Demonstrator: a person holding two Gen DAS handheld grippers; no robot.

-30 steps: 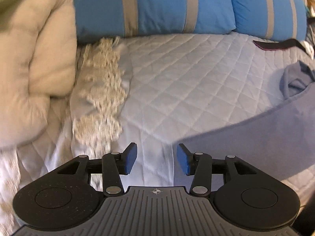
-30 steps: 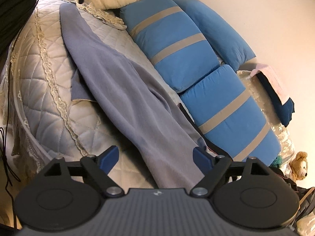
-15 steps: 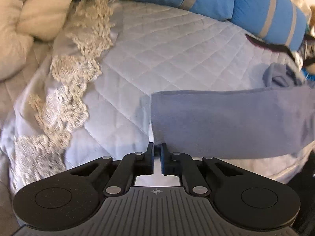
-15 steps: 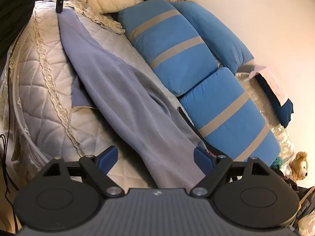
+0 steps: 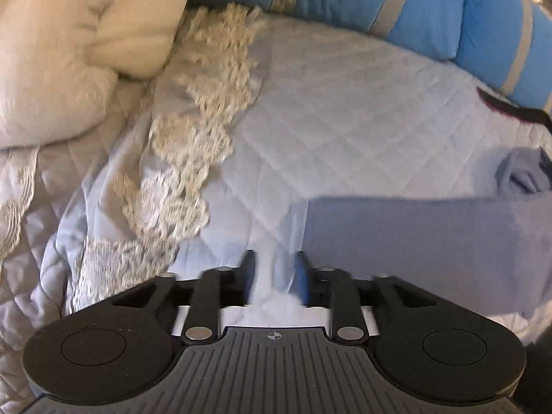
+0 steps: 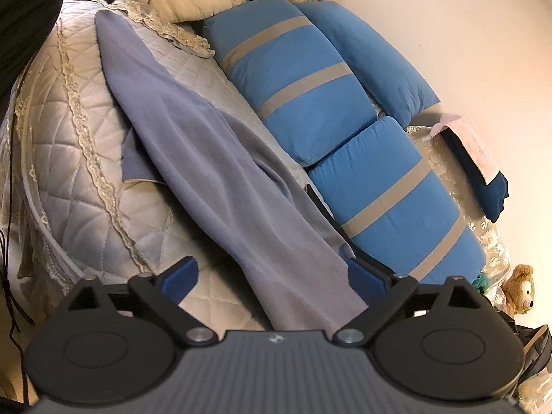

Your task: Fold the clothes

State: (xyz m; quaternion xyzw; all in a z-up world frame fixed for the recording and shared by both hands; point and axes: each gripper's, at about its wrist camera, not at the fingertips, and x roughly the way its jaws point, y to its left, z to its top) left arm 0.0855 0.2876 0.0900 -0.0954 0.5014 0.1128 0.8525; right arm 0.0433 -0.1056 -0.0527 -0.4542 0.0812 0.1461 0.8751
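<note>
A long blue-grey garment (image 6: 214, 172) lies stretched out along the quilted bedspread (image 6: 69, 172). Its near end runs between the wide-apart fingers of my right gripper (image 6: 272, 272), whose jaws are still opening; the pads do not press on it. In the left wrist view the garment's (image 5: 431, 241) far end lies flat, its corner just right of my left gripper (image 5: 275, 272). That gripper's jaws are opening, and only pale quilt (image 5: 345, 120) shows between them, slightly bunched. The left view is blurred.
Blue pillows with grey stripes (image 6: 293, 86) line the wall side of the bed. A cream duvet (image 5: 69, 51) and lace trim (image 5: 193, 145) sit at the garment's far end. A dark strap (image 5: 510, 110) lies by the pillows. A teddy bear (image 6: 521, 289) sits low at the right.
The left gripper was open, then shut at the garment's corner half a second ago, and now its jaws have parted with the corner lying free. The right gripper spread slightly wider.
</note>
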